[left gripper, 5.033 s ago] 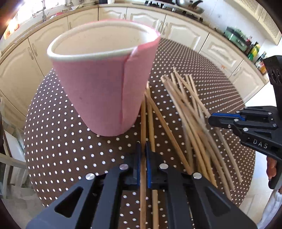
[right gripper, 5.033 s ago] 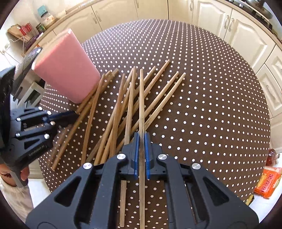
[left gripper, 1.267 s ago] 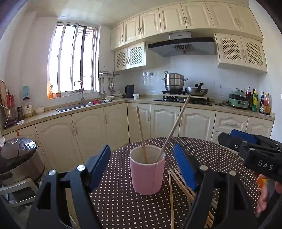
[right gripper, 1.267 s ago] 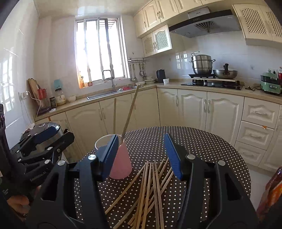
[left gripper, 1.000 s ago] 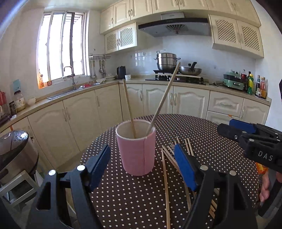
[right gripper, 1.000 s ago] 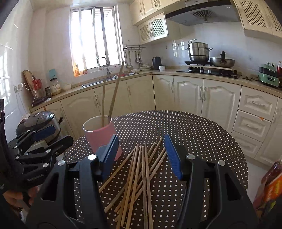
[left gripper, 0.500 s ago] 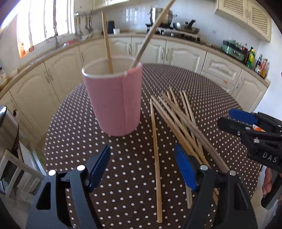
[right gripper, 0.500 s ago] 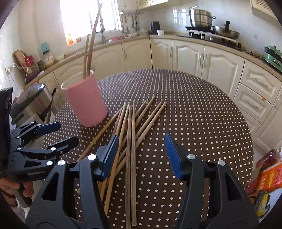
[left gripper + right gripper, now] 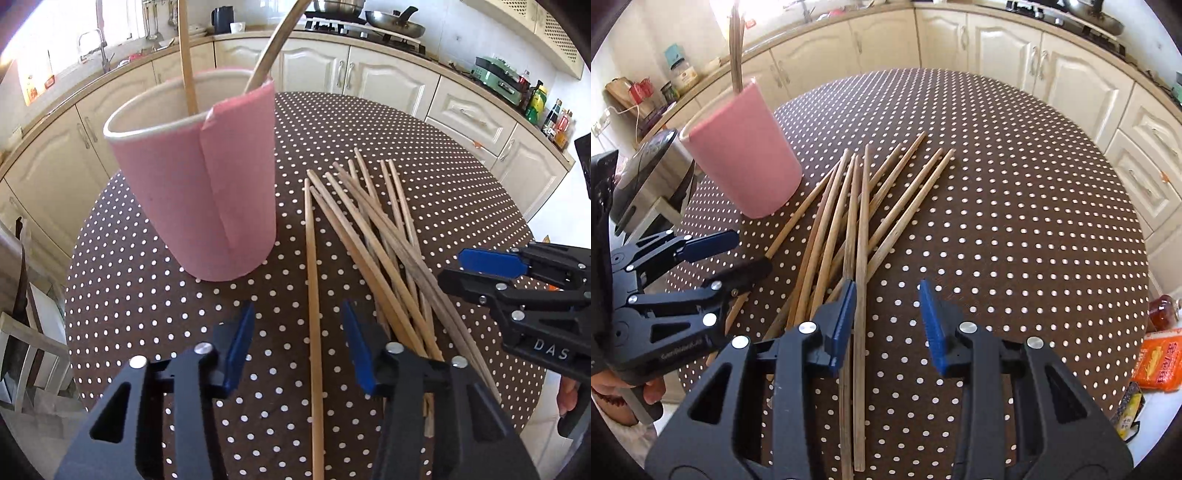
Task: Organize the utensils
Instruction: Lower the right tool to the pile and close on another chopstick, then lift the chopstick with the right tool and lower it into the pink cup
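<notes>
A pink cup (image 9: 207, 184) (image 9: 746, 162) stands on the brown dotted table (image 9: 147, 295) with two chopsticks (image 9: 186, 55) upright in it. Several wooden chopsticks (image 9: 388, 240) (image 9: 846, 206) lie in a loose pile beside the cup. My left gripper (image 9: 297, 332) points down over one separate chopstick (image 9: 313, 280). Its jaws are closing, with that stick between them and untouched. My right gripper (image 9: 888, 306) hangs over the near end of the pile. Its jaws are closing too, with one chopstick (image 9: 863, 240) just inside the left pad. Each gripper shows in the other's view (image 9: 452, 269) (image 9: 753, 251).
Cream cabinets and a counter ring the round table. A rice cooker (image 9: 646, 177) stands beyond its left edge, near a white chair (image 9: 29, 350). Orange packets (image 9: 1160, 358) lie past the right edge. A hand (image 9: 646, 395) holds the left gripper's handle.
Both grippers have tipped downward and sunk toward the chopsticks on the table, and both pairs of jaws have narrowed. The cup and pile have not moved.
</notes>
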{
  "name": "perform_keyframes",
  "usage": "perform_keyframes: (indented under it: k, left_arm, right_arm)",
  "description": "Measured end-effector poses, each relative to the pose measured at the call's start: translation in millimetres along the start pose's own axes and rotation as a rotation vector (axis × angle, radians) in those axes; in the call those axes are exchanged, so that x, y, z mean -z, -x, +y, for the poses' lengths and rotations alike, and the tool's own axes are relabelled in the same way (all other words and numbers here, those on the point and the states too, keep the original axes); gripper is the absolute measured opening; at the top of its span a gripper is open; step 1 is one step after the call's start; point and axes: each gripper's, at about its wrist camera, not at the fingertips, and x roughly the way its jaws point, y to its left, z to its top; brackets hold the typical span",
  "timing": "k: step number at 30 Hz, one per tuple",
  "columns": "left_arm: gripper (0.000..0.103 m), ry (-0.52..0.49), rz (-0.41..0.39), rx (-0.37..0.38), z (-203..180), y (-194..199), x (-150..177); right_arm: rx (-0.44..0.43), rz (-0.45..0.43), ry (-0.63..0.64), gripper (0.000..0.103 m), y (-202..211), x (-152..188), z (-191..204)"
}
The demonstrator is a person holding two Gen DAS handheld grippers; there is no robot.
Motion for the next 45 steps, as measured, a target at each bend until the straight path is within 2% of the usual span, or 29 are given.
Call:
perform_keyframes:
  k: [6,15,22,30,35,36,38,43,45]
  left_arm:
    - [0.040,-0.003,0.020,0.000,0.6,-9.7,-3.1]
    - [0.030,0.011,0.030,-0.025,5.0,-17.0,-12.0]
    - [0.014,0.007,0.048,-0.050,0.1,-22.6,-23.3]
    - [0.014,-0.004,0.094,-0.059,-2.5,-28.2,-31.7]
    - [0.014,-0.005,0.111,-0.057,-3.8,-32.5,-37.6]
    - [0.014,-0.007,0.109,-0.056,-4.1,-33.3,-37.3]
    - [0.007,-0.005,0.100,-0.038,-2.7,-34.4,-35.9]
    - [0.006,-0.003,0.082,-0.028,-4.1,-35.7,-33.6]
    - [0.006,0.016,0.075,0.010,-3.5,-35.5,-33.3]
  right_arm:
    - [-0.025,0.032,0.009,0.034,-4.5,-9.5,3.3]
    - [0.039,0.078,0.044,0.028,-16.7,-22.5,16.0]
    - [0.013,0.159,0.049,0.019,-22.1,-36.4,15.6]
    - [0.032,0.262,0.093,0.017,-31.6,-49.2,26.6]
    - [0.000,0.294,0.080,0.012,-41.1,-52.6,35.2]
    - [-0.011,0.316,0.073,0.009,-44.9,-51.4,32.2]
    - [-0.018,0.317,0.061,0.007,-49.8,-50.9,32.4]
    - [-0.030,0.291,0.037,0.006,-49.2,-48.0,24.9]
    - [-0.017,0.255,0.035,0.006,-42.5,-45.4,20.5]
